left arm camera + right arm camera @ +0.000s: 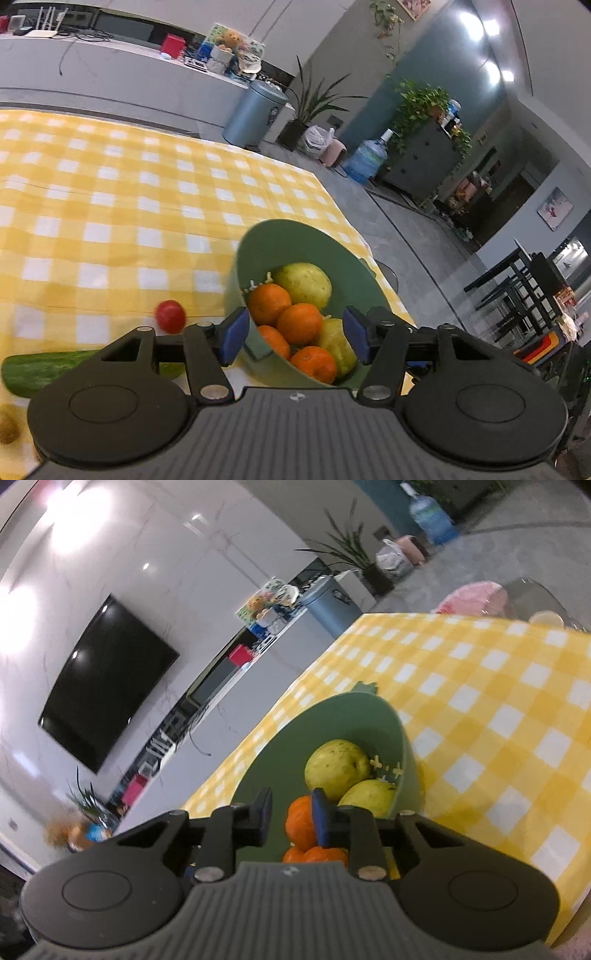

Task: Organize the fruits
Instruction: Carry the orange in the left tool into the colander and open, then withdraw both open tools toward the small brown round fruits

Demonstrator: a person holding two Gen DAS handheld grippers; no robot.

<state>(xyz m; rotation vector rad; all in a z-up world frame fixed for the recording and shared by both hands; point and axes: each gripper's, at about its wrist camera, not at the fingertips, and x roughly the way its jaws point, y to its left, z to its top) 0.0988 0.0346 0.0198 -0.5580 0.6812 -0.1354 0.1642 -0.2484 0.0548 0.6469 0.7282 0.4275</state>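
Inside the green bowl (295, 236) sit oranges (299, 323) and guavas (337, 768).

Left gripper (295, 338) is held tilted, jaws spread wide, blue pads (233, 336) well apart, nothing clamped between them. Right gripper (291, 818) is held tilted, jaws drawn to a narrow gap; contact cannot be determined
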